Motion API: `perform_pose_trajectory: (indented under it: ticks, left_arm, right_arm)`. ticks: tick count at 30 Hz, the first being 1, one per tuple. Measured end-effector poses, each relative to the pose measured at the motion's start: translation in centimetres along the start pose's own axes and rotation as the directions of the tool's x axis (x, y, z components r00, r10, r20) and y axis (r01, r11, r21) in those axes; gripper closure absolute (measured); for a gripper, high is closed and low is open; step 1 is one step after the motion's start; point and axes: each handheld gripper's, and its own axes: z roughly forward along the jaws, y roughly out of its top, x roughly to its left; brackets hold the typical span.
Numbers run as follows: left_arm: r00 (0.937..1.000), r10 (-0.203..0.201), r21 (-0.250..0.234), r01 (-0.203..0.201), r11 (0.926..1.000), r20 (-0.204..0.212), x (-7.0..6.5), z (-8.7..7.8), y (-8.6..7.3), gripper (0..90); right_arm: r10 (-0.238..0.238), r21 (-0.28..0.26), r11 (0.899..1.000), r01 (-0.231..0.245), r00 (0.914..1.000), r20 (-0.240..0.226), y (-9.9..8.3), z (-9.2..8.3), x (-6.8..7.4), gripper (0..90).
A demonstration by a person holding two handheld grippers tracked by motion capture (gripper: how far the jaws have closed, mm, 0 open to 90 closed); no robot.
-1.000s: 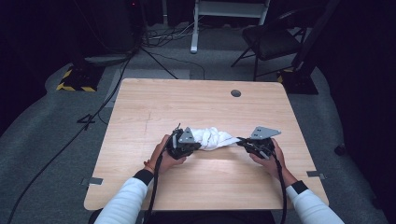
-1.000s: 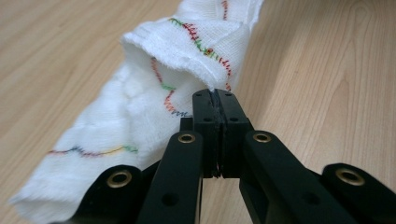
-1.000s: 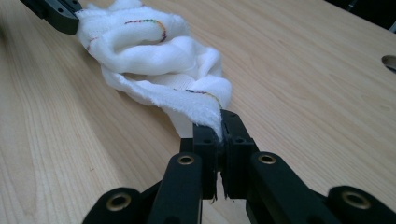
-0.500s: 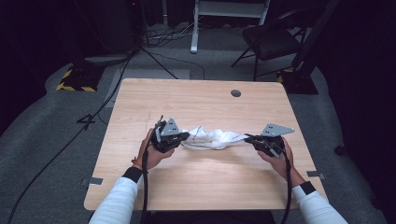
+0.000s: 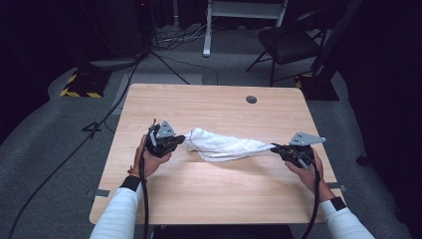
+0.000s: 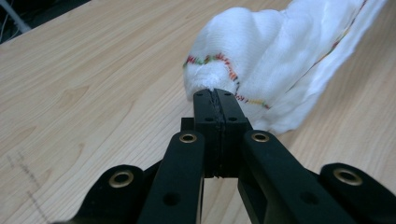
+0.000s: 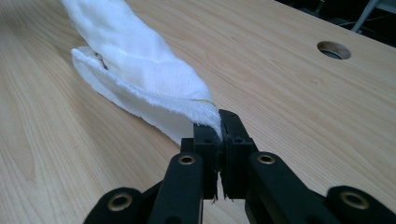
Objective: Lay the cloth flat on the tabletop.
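**Cloth stretched between both grippers, long axis across the table**

White cloth (image 5: 224,147) hangs just above the wooden table (image 5: 209,199), pulled into a long band running side to side in the high view. Its left end sits a bit farther from the person than its right end, so the axis tilts slightly. Middle sags and looks to brush the tabletop, but can't be sure from this angle.

Left gripper (image 5: 178,139): jaws together, clamped on a bunched corner w/ coloured stitching (image 6: 219,60). Right gripper (image 5: 276,148): jaws together, pinching the thin opposite tip of the cloth. Round hole (image 5: 251,99) in the table lies well beyond the cloth, toward the far edge.

Vs. a second ago: cloth was a short crumpled wad between grippers held close together near the table's middle. Now both hands are spread wide apart, left one gone further left, right one further right, and the cloth is drawn out much longer and flatter. Grip unchanged on both ends.
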Motion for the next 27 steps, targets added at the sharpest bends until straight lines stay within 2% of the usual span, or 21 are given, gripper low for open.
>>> perform_pose_trajectory:
  ticks: [3,5,8,13,14,19,20,21,22,23,24,27]
  left_arm:
    - [0.9998,-0.011,0.012,0.012,0.9999,-0.019,0.6,0.0,-0.3,89.1]
    - [0.9991,-0.034,0.028,0.035,0.9990,-0.026,1.0,0.2,-0.6,89.1]
    - [0.9980,-0.042,0.053,0.044,0.9976,-0.047,1.3,0.7,-0.9,89.2]
    - [0.9983,-0.038,0.083,0.042,0.9957,-0.044,1.4,1.4,-1.2,88.8]
    - [0.9973,-0.040,0.092,0.045,0.9947,-0.061,1.5,1.5,-1.2,88.0]
    - [0.9985,-0.024,0.109,0.029,0.9936,-0.049,1.2,1.7,-1.4,75.1]
    - [0.9994,-0.005,0.107,0.009,0.9942,-0.034,0.8,1.7,-1.3,72.7]
    - [0.9994,-0.005,0.107,0.009,0.9942,-0.034,0.8,1.7,-1.3,69.6]
    - [0.9997,0.007,0.111,-0.004,0.9938,-0.025,0.4,1.7,-1.1,65.7]
    - [0.9999,0.016,0.108,-0.016,0.9940,-0.005,0.1,1.8,-1.0,65.7]
    - [0.9985,0.046,0.102,-0.049,0.9936,0.032,-0.8,1.9,-0.8,59.9]
    - [0.9948,0.067,0.101,-0.075,0.9921,0.077,-1.8,2.5,-0.5,53.6]
  right_arm:
    - [0.011,0.016,1.000,-0.011,0.9999,0.007,-0.3,-0.1,-0.3,87.1]
    - [0.018,0.016,1.000,-0.018,0.9998,0.009,-0.4,-0.2,-0.6,87.1]
    - [0.023,0.029,0.999,-0.024,0.9996,0.013,-0.6,0.0,-0.8,87.1]
    - [0.024,0.049,0.998,-0.024,0.9996,0.016,-0.7,0.3,-0.9,87.1]
    - [0.027,0.055,0.998,-0.028,0.9995,0.017,-0.8,0.4,-0.9,87.0]
    - [0.044,0.082,0.996,-0.047,0.9985,0.033,-1.1,0.9,-1.4,84.6]
    - [0.064,0.108,0.992,-0.067,0.9973,0.037,-1.4,1.1,-1.7,77.8]
    - [0.064,0.108,0.992,-0.067,0.9973,0.037,-1.4,1.1,-1.7,77.8]
    - [0.073,0.119,0.990,-0.079,0.9958,0.055,-1.6,1.2,-1.9,66.2]
    - [0.073,0.119,0.990,-0.079,0.9958,0.055,-1.6,1.2,-1.9,66.2]
    - [0.087,0.127,0.987,-0.095,0.9943,0.061,-1.6,1.1,-2.2,56.9]
    - [0.070,0.164,0.984,-0.074,0.9971,0.032,-1.7,0.9,-2.3,44.7]
